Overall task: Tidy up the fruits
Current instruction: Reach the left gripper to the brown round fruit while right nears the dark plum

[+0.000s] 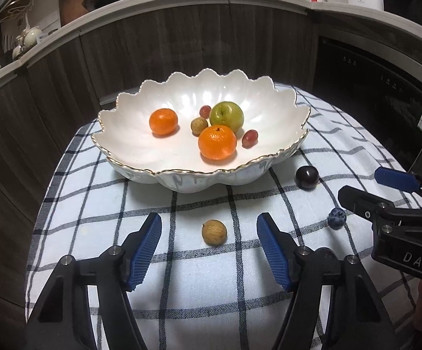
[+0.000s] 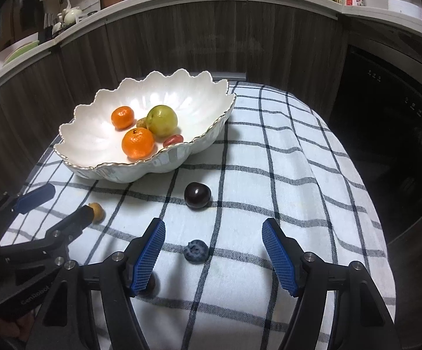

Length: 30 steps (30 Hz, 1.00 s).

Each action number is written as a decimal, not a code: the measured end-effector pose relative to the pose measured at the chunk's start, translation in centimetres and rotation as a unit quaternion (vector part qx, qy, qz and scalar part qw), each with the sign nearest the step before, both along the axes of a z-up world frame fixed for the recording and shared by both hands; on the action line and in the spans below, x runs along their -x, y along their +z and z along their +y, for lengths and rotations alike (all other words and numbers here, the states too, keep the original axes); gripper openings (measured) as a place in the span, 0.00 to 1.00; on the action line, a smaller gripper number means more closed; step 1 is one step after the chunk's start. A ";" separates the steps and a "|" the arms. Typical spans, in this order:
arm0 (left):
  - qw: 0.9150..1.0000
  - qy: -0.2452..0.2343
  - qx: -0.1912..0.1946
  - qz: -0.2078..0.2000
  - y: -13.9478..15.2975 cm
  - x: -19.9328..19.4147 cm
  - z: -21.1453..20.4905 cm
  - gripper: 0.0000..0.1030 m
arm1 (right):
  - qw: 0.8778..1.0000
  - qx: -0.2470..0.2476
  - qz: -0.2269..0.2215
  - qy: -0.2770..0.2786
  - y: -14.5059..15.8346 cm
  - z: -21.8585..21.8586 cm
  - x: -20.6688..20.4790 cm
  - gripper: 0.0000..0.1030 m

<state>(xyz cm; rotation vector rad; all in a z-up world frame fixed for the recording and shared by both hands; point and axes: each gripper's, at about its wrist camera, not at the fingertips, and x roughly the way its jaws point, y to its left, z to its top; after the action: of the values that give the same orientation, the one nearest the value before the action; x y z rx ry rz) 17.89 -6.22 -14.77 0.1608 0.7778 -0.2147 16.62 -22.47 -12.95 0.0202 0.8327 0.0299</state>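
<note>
A white scalloped bowl (image 1: 187, 182) (image 2: 129, 172) sits on the checked cloth and holds two mandarins (image 1: 217, 142), a green apple (image 1: 226, 116), a small brown fruit and two red grapes. On the cloth in front of it lies a brown round fruit (image 1: 214, 232) (image 2: 97, 210), between the fingers of my open left gripper (image 1: 209, 221) (image 2: 69, 199), untouched. A blueberry (image 2: 195, 251) (image 1: 337, 218) lies between the fingers of my open right gripper (image 2: 214, 224) (image 1: 361, 185), also untouched. A dark plum (image 1: 307, 176) (image 2: 197, 195) rests just beyond it.
Another small dark fruit (image 2: 149, 285) peeks from under the right gripper's left finger. The checked cloth (image 2: 284, 151) drapes over the table's rounded edges. Dark wood cabinets (image 1: 182, 38) stand behind, with a black oven (image 2: 386, 116) at the right and a cluttered counter above.
</note>
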 end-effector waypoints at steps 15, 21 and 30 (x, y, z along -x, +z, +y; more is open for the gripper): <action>1.000 0.006 0.009 0.029 -2.0 -1.6 -0.3 0.49 | 1.000 0.009 0.010 0.013 -1.4 0.7 -3.5 0.68; 0.999 0.010 0.022 0.038 -2.3 -1.9 -0.2 0.43 | 1.000 0.007 0.015 0.019 -2.1 0.9 -5.0 0.67; 0.998 0.014 0.030 0.054 -3.1 -2.5 0.0 0.29 | 0.999 0.006 0.025 0.028 -3.2 1.3 -6.1 0.54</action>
<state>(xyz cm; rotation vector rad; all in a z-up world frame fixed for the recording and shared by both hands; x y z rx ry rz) 20.38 -6.27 -17.85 0.0815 0.8802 -0.2224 22.77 -21.19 -16.12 -0.0128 0.8829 0.0773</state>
